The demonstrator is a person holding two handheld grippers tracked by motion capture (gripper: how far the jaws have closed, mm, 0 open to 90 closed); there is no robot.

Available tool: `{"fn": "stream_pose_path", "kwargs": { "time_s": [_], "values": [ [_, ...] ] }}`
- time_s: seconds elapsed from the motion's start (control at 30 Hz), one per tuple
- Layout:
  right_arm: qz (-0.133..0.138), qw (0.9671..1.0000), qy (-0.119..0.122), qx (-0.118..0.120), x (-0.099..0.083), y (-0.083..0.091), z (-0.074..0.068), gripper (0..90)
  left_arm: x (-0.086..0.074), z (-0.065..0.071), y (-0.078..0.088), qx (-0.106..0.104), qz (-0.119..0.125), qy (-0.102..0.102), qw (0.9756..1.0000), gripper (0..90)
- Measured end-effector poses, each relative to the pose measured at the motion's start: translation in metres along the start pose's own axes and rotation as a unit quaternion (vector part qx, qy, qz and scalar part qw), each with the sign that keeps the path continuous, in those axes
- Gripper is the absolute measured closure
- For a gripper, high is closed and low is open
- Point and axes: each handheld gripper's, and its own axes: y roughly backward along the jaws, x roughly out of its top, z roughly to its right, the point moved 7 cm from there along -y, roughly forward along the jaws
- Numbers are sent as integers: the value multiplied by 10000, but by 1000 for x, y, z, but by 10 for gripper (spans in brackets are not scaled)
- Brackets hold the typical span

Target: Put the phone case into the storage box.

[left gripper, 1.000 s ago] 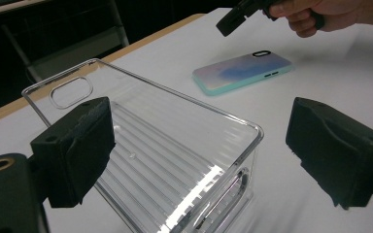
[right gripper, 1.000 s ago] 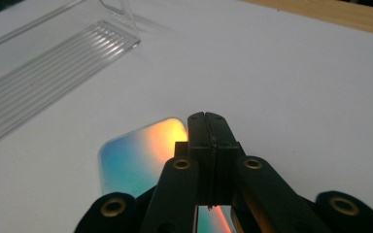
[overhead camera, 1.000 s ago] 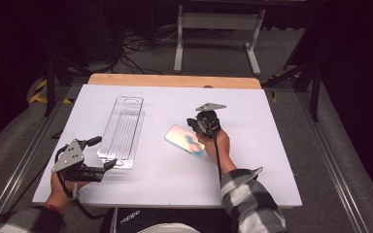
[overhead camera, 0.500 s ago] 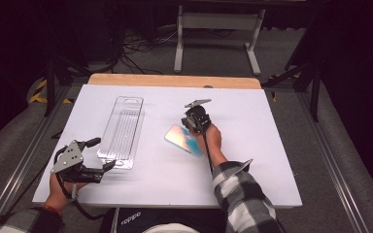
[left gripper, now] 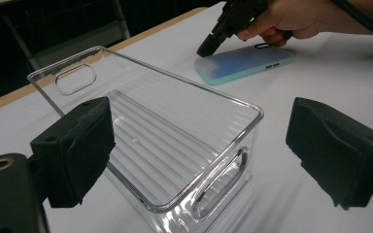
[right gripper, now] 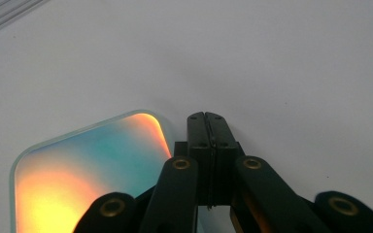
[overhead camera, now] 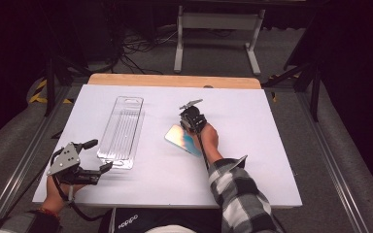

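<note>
The right tongs point(overhead camera: 190, 122) sit pressed together with nothing between them, their tip low over the white counter point(overhead camera: 252, 145) at the far corner of the phone case point(overhead camera: 183, 141), which lies flat near the middle of the counter, just right of the clear plastic tray point(overhead camera: 121, 131). Held shut like that, the tip looks meant to nudge or pry at the case's edge rather than pinch it, though whether it touches the case or merely hovers beside it is hard to tell (the right gripper view puts the tip just past the rounded corner). The left tongs point(overhead camera: 97, 156) stand wide apart, low at the near end of the tray, likely waiting to steady or lift it; in the left gripper view the jaws flank the tray's near end without touching it. The case's surface throws back an iridescent orange-and-teal sheen, so its true colour is uncertain. The person's hand point(overhead camera: 208, 138) covers part of the case's right side.
</note>
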Motion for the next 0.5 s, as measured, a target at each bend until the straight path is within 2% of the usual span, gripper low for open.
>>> {"fn": "stream_pose_path", "kwargs": {
  "time_s": [0.13,0.2,0.23,0.3,0.37,0.43,0.5],
  "values": [
    [-129,9995,276,6,2,4,-6,900,-3,0,-2,87,-190,-83,9997,110],
    [-368,9978,529,181,0,4,-15,900,-4,-1,-1,82,-221,-63,9997,110],
    [-399,9973,609,127,0,4,-17,900,-4,-2,-2,108,-208,-44,9997,110],
    [-446,9967,642,212,0,6,-21,900,-4,-2,-2,114,-198,-25,9997,110],
    [-469,9955,728,393,0,6,-28,900,-4,-3,-3,103,-216,-25,9997,109],
    [-484,9951,759,412,0,6,-31,900,-4,-2,-3,101,-223,-31,9997,110],
    [-507,9932,903,531,1,6,-41,900,-5,-2,-3,93,-229,-38,9997,112]
  ]
}}
